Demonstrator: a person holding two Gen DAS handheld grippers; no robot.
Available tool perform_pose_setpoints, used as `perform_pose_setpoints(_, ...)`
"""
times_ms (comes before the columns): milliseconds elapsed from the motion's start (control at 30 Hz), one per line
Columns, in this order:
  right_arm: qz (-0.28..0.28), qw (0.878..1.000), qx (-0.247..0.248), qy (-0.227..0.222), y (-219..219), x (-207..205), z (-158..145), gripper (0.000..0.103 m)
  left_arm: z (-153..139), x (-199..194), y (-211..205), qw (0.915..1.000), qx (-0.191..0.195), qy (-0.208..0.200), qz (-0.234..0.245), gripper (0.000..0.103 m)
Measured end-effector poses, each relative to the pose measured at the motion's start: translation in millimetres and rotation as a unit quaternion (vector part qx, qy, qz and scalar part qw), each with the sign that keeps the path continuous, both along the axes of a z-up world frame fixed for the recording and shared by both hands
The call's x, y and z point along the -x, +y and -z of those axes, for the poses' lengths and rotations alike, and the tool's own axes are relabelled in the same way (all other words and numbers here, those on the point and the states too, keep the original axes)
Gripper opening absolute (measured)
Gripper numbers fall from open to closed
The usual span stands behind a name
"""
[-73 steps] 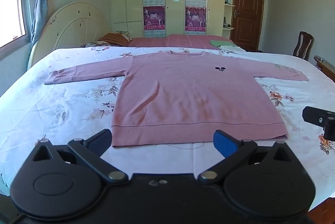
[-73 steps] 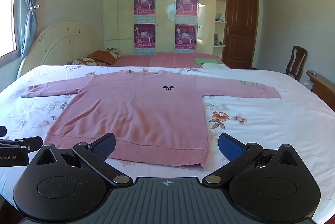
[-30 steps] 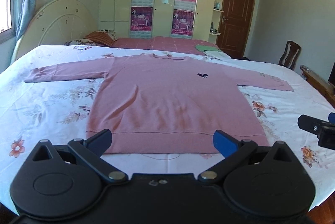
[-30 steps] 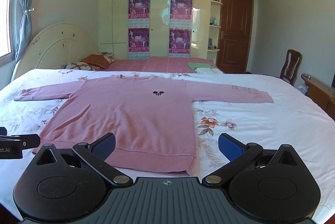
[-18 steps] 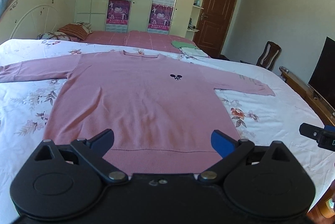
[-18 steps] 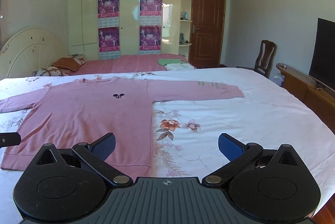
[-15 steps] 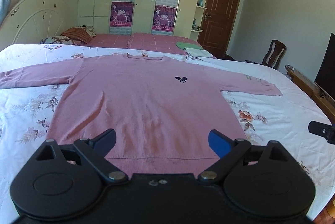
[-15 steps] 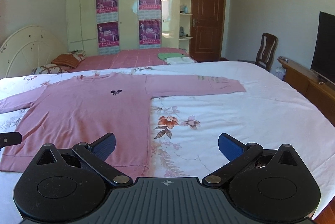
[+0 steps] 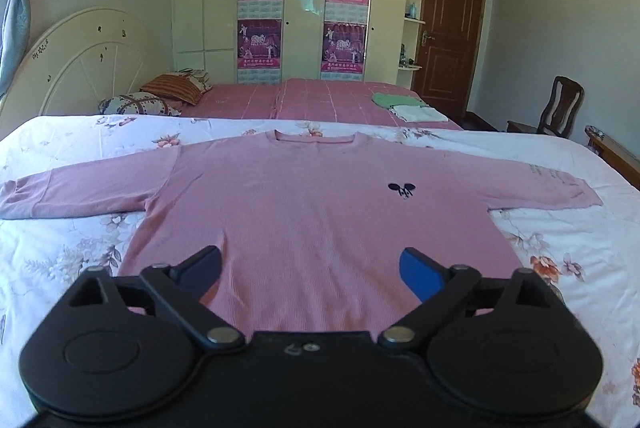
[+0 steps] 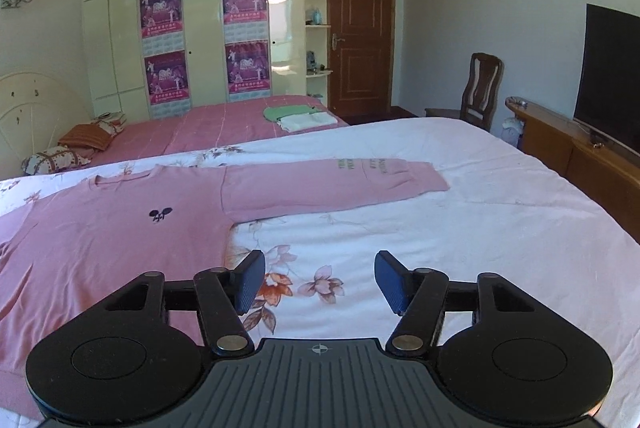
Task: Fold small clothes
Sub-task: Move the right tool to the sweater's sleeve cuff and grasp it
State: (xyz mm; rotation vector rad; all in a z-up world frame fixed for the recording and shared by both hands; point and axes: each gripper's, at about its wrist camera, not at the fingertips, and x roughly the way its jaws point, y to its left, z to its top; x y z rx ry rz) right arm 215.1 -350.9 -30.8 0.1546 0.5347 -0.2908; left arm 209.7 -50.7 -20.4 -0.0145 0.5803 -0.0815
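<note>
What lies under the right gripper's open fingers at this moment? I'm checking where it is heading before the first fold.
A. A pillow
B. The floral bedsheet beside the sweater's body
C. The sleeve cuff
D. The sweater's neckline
B: the right gripper hangs open over the floral bedsheet, with the pink sweater body off to its left and the sleeve lying farther ahead.

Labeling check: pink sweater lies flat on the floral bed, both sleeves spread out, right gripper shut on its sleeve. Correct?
Not quite. The right gripper is open over bare floral sheet, holding nothing, as the right wrist view shows. The pink sweater does lie flat with both sleeves spread.
</note>
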Motion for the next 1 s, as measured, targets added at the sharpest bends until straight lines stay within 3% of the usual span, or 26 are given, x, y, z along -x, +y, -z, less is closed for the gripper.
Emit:
perform_pose_setpoints(100,0.007,1.000,-0.006,-0.010,-21,-23,3,0.061,3,-22,-3,0.9997,-0.002,-0.013,0.021,0.082)
perform_pose_setpoints(133,0.008,1.000,-0.014,-0.014,-32,-34,6,0.052,7,-31,-7,0.9995,-0.020,-0.008,0.024,0.069)
perform_pose_setpoints(167,0.009,1.000,-0.020,-0.014,-40,-45,8,0.041,10,-41,-11,0.9991,-0.034,-0.004,0.025,0.067)
perform_pose_setpoints(333,0.040,0.997,-0.054,-0.024,-94,-98,25,0.037,27,-84,-16,0.9997,-0.015,-0.007,0.019,0.066)
perform_pose_setpoints(433,0.071,0.992,-0.099,-0.032,-136,-128,39,0.037,43,-112,-17,0.9997,0.005,0.018,0.018,0.049)
perform_pose_setpoints(533,0.105,0.983,-0.145,-0.036,-181,-152,56,0.037,58,-134,-17,0.9986,0.031,0.041,0.011,0.049)
perform_pose_setpoints(733,0.153,0.963,-0.219,-0.031,-250,-178,95,0.037,80,-153,-26,0.9970,0.035,0.068,0.009,0.049)
perform_pose_setpoints(900,0.184,0.933,-0.306,-0.037,-291,-180,123,0.037,91,-161,-25,0.9952,0.036,0.090,-0.008,0.051)
perform_pose_setpoints(1000,0.186,0.923,-0.334,-0.053,-303,-177,128,0.037,94,-166,-22,0.9949,0.030,0.095,-0.015,0.053)
